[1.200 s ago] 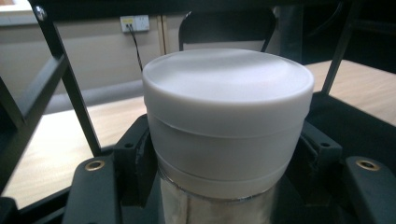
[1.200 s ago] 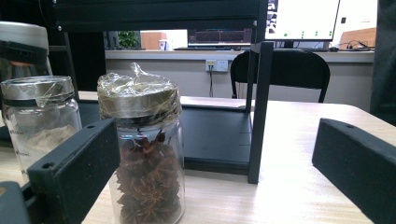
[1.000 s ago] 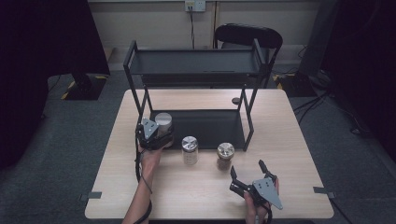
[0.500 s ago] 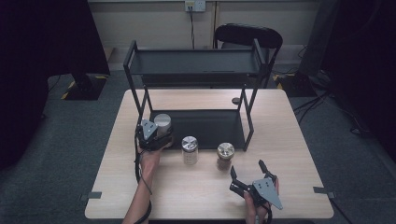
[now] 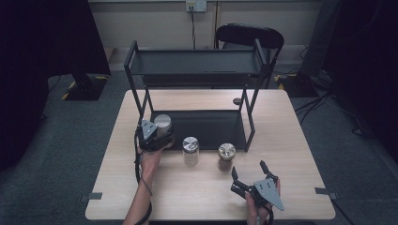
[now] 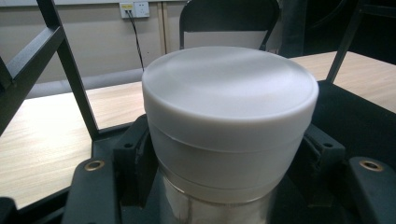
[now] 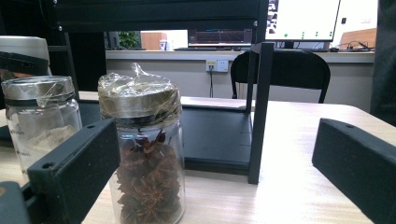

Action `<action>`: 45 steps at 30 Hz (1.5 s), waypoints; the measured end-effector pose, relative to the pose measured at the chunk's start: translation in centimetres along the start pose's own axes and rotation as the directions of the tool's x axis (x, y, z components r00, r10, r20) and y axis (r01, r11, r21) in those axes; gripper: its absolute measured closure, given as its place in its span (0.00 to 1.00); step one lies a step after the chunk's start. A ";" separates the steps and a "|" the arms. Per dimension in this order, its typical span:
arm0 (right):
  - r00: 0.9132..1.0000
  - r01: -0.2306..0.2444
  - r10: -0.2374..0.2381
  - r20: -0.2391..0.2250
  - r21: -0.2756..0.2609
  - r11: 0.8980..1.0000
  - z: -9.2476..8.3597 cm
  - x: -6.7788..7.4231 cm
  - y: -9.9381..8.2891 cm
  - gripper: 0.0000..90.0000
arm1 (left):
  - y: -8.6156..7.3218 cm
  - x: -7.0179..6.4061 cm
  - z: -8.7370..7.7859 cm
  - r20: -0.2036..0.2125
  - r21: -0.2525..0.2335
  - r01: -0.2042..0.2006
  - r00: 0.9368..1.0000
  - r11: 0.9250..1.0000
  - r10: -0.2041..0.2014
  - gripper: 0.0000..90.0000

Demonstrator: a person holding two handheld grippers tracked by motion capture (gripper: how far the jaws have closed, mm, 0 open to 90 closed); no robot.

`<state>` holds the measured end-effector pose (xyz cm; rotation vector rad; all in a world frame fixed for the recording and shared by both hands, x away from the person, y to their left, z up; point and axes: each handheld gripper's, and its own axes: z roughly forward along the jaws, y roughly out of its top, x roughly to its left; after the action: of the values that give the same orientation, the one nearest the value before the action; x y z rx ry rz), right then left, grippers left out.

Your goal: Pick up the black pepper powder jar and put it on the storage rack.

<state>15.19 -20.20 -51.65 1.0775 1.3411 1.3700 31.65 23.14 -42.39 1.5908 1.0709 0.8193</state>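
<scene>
My left gripper (image 5: 161,134) is shut on a jar with a white lid (image 5: 163,122) at the front left corner of the black rack's lower shelf (image 5: 211,126). In the left gripper view the white-lidded jar (image 6: 229,107) stands upright between the two black jaws, which press on its sides. My right gripper (image 5: 248,168) rests open near the table's front right, pointing toward the rack. In the right gripper view its jaws (image 7: 217,126) stand wide apart, with a gold-lidded jar of star anise (image 7: 144,154) ahead on the left.
A silver-lidded jar (image 5: 190,150) and the gold-lidded jar (image 5: 226,156) stand on the table in front of the rack. The rack's upper shelf (image 5: 197,63) is bare. A black chair (image 5: 248,35) stands behind the table. A small dark object (image 5: 237,101) lies near the rack's right legs.
</scene>
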 end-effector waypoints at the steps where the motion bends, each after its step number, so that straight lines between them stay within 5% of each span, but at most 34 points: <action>1: 1.000 0.000 0.000 0.000 0.000 1.000 0.0 0.0 0.0 0.00 | 0.0 0.0 0.0 0.001 -0.003 0.002 1.000 1.000 -0.002 0.37; 20: 1.000 0.000 0.000 0.000 0.000 1.000 0.0 0.0 0.0 0.00 | 1.2 -0.4 -0.4 -0.004 -0.046 0.000 1.000 0.999 0.000 0.15; 45: 1.000 0.000 0.000 0.000 0.000 1.000 0.0 0.0 0.0 0.00 | 1.7 -0.8 -1.2 -0.022 -0.116 0.000 1.000 0.993 -0.002 0.00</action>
<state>15.19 -20.19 -51.65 1.0777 1.3407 1.3697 30.73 22.67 -40.46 1.4863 1.0215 0.8849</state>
